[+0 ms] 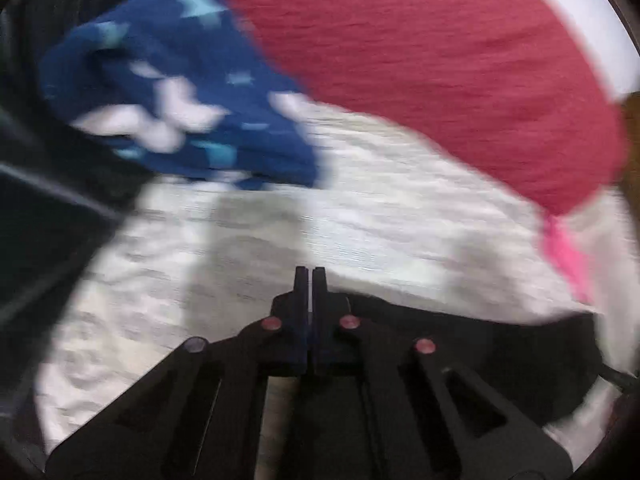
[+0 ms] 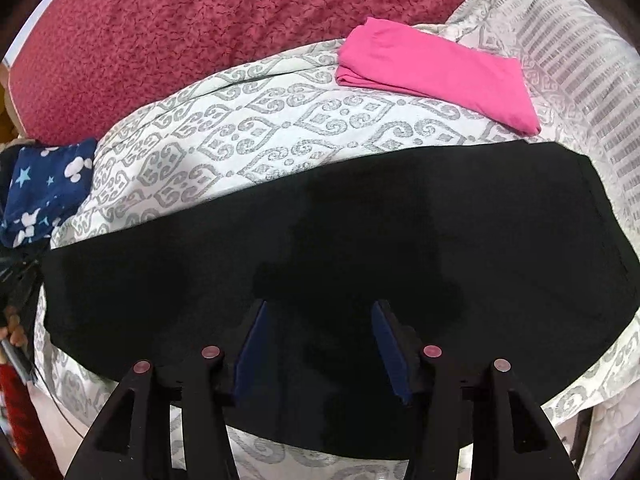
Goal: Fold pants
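Black pants (image 2: 320, 248) lay folded flat across the patterned bedspread (image 2: 248, 128), right gripper (image 2: 320, 320) hovering spread over them holding nothing, left gripper (image 1: 310, 280) closed and seemingly empty, so any drag likely would bunch or undo the fold.

matt black cloth pants (image 2: 320, 220), fuzzy red blanket (image 2: 240, 20), woven patterned bedspread (image 2: 240, 128)

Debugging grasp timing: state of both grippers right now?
Left gripper: jaws shut, nothing visibly between them.
Right gripper: jaws open over the black pants, not gripping.
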Tool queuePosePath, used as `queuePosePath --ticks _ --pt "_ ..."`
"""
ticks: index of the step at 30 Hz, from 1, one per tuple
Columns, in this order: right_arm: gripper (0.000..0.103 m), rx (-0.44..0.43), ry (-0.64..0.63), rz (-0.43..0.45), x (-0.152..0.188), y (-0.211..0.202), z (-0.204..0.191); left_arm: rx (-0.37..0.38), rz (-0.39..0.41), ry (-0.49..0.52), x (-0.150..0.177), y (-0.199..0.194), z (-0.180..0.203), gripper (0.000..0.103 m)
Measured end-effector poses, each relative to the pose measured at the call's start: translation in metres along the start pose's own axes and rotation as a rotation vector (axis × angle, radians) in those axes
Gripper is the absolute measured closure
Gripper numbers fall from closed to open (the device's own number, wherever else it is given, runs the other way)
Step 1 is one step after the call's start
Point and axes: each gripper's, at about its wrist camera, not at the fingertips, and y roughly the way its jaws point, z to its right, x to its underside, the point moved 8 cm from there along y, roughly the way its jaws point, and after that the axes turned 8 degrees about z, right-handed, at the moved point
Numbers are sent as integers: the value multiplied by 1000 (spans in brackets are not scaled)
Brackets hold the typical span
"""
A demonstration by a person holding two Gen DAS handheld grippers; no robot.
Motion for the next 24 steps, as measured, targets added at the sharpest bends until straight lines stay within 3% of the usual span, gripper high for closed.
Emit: queuePosePath --ticks 2,5,6,9,10,17,24 --pt "48 -8 12 -6 2 2 -1 -14 -37 -51 3 14 -10 101" --pt "48 -17 -8 -17 10 1 -4 74 -70 -140 19 7 -12 101" --pt "48 -1 -26 -18 13 0 -2 82 -66 -126 25 0 -10 94" --pt "48 26 -34 -21 17 -3 7 85 -62 -72 51 -28 -5 56" --pt "48 26 -22 -27 20 -4 11 90 -58 -64 58 -37 -4 54" --pt "48 80 7 -34 54 -32 55 148 -113 53 114 -82 25 54" --pt "48 81 286 -21 102 -56 125 271 -190 144 164 -92 83 54"
